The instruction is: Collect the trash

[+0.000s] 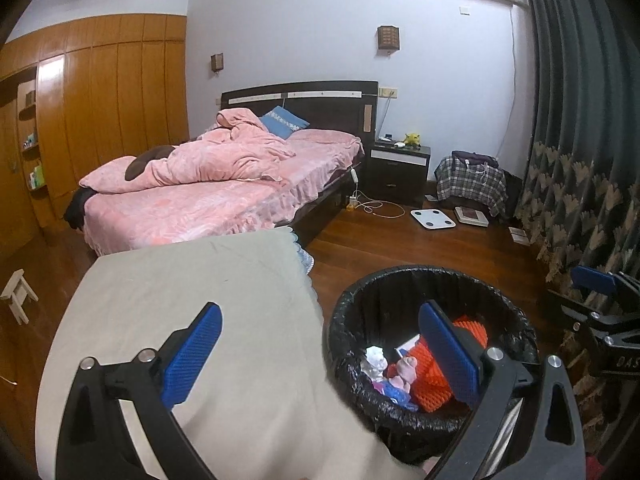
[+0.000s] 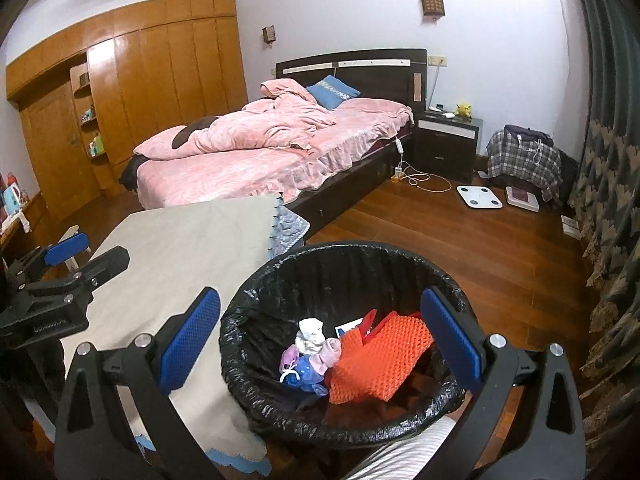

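- The trash bin (image 2: 352,412) stands on the wood floor just beside the cloth-covered table (image 2: 180,264), mouth upward; inside lie an orange mesh piece (image 2: 380,356), its long axis running toward the bin's right wall, and crumpled scraps (image 2: 310,336).
- Both the left gripper (image 1: 320,360) and the right gripper (image 2: 320,344) are spread wide and hold nothing.
- The table looks bare, so I judge that scanning for remaining litter comes first, keeping the fingers clear of the black liner.

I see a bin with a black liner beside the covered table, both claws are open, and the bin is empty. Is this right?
Not quite: the bin is not empty. The right wrist view shows an orange mesh piece, crumpled white paper and small pink and purple scraps inside. The rest holds: black liner, covered table beside it, left claw and right claw open.
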